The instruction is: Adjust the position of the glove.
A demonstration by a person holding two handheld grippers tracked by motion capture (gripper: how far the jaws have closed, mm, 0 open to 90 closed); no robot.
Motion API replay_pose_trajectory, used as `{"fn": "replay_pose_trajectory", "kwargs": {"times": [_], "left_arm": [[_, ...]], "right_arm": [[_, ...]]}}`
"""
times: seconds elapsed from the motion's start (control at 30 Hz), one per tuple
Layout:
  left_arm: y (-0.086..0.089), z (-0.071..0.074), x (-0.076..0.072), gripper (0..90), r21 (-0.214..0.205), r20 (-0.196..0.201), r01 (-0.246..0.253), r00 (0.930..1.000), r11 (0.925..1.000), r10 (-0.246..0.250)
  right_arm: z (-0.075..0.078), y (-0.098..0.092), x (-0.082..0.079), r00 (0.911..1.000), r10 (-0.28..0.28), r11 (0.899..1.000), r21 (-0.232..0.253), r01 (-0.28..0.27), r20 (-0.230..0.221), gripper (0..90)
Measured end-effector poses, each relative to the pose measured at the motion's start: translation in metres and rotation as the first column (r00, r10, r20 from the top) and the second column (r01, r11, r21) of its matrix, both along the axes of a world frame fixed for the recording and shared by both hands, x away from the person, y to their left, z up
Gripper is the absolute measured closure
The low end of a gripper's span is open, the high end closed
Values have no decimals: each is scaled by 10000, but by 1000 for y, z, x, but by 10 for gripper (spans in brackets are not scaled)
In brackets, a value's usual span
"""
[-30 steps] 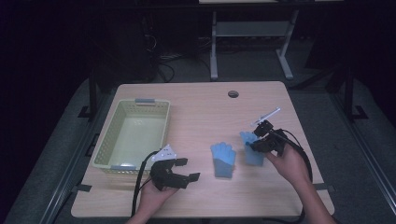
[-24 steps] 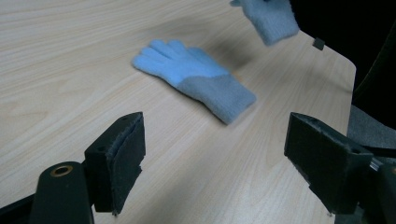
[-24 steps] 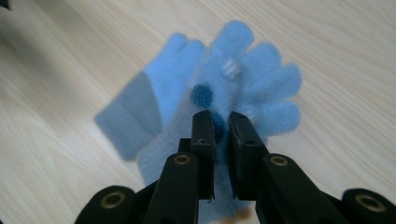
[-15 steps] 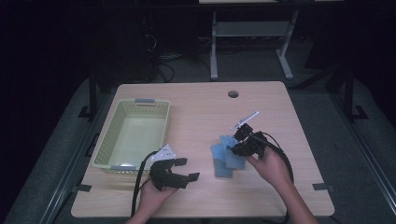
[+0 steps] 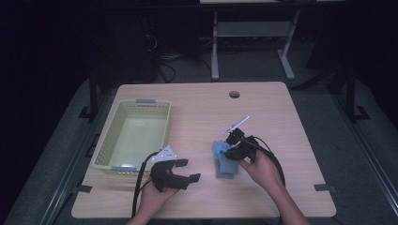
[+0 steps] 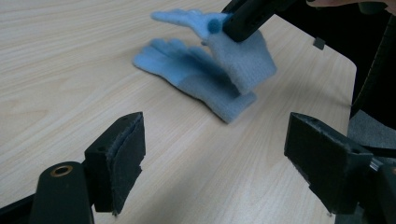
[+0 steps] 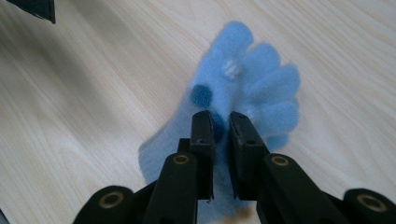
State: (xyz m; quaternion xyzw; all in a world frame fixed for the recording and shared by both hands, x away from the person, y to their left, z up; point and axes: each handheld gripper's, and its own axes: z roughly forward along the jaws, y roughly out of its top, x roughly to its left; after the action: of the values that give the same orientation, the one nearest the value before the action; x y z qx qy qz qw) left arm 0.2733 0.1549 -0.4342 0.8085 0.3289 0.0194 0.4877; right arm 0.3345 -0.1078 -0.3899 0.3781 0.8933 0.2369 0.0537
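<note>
Basket (image 5: 132,136): pale green, at the left of the table (image 5: 197,103) as you look down on it, a little way beyond your left hand.

Left gripper (image 5: 180,171): your left hand rests it near the table's front edge, just off the basket's near corner — jaws spread wide with nothing between them. In its own view (image 6: 212,158) bare wood lies between the pads, and both gloves sit beyond them, well clear.

Lower glove (image 6: 196,79): light blue, flat on the wood right of centre, fingers pointing away from the right gripper.

Upper glove (image 6: 243,56): also light blue — pinched in your right gripper and lifted, hanging over the lower glove; whether its lowest part touches that glove is hard to judge from the blur.

Right gripper (image 7: 220,128): jaws clamped on the upper glove's fabric near a dark blue dot. From above (image 5: 231,149) it sits over the gloves' right side.
</note>
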Motion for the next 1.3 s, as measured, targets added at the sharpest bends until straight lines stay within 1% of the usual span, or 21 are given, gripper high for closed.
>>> {"fn": "replay_pose_trajectory", "kwargs": {"times": [0.2, 0.27, 0.5, 0.6, 0.67, 0.7, 0.73, 0.83, 0.9, 0.93, 0.97, 1.0, 1.1, 1.13, 1.2, 1.27, 1.3], "left_arm": [[0, 0, 0, 202, 2, 8, 23, 10000, 10000, -23], [0, 0, -1, 202, -25, -55, -14, 10000, 10000, 14], [-1, 0, -1, 201, -14, -56, -12, 10000, 10000, 12], [0, 0, -1, 202, -49, -63, -27, 10000, 10000, 27], [0, -1, -1, 202, -39, -67, -19, 10000, 10000, 19], [0, -1, -1, 202, -39, -67, -19, 10000, 10000, 19], [-1, -1, -1, 203, -23, -63, -6, 10000, 10000, 6], [-1, -1, -1, 204, -25, -69, -6, 10000, 10000, 6], [-1, -1, -1, 204, -5, -67, 14, 10000, 10000, -14], [-1, -1, -1, 204, 8, -64, 26, 10000, 10000, -26], [-1, -1, -1, 204, 8, -64, 26, 10000, 10000, -26], [-1, -1, -1, 205, -16, -106, 7, 9999, 10000, -7], [-1, -1, -1, 205, -15, -111, 12, 9999, 10000, -12], [-2, -1, -1, 206, -20, -129, 21, 9999, 10000, -21], [-2, -1, -1, 221, -83, -199, 130, 9997, 9999, -131], [-2, -1, -1, 247, -129, -242, 196, 9995, 9997, -199], [-1, -1, -1, 250, -167, -289, 223, 9993, 9996, -227]], "right_arm": [[-6, 3, -1, 9999, -31, 9999, 124, 32, -113, 812], [-8, 5, -1, 9999, -65, 10000, 57, 65, -122, 810], [-16, 8, 0, 9993, -229, 9997, -10, 228, -288, 801], [-20, 9, 0, 9991, -290, 9996, -9, 289, -309, 796], [-22, 10, 0, 9993, -284, 9995, -166, 280, -240, 786], [-22, 10, 0, 9993, -284, 9995, -166, 280, -240, 786], [-23, 12, 1, 9992, -318, 9992, -260, 312, -235, 781], [-24, 13, 2, 9993, -356, 9990, -290, 352, -126, 745], [-24, 13, 3, 9993, -340, 9992, -222, 337, -129, 728], [-24, 13, 4, 9993, -356, 9992, -203, 355, -71, 700], [-24, 13, 4, 9993, -356, 9992, -203, 355, -71, 700], [-23, 11, 4, 9991, -413, 9991, -64, 413, -17, 672], [-21, 10, 3, 9989, -468, 9989, 2, 468, 46, 692], [-20, 9, 2, 9992, -399, 9992, 55, 399, 8, 731], [-20, 10, 2, 9994, -355, 9993, 107, 356, -46, 770], [-21, 11, 2, 9993, -334, 9992, 191, 337, -166, 774], [-22, 12, 3, 9996, -265, 9995, 194, 267, -138, 774]]}}
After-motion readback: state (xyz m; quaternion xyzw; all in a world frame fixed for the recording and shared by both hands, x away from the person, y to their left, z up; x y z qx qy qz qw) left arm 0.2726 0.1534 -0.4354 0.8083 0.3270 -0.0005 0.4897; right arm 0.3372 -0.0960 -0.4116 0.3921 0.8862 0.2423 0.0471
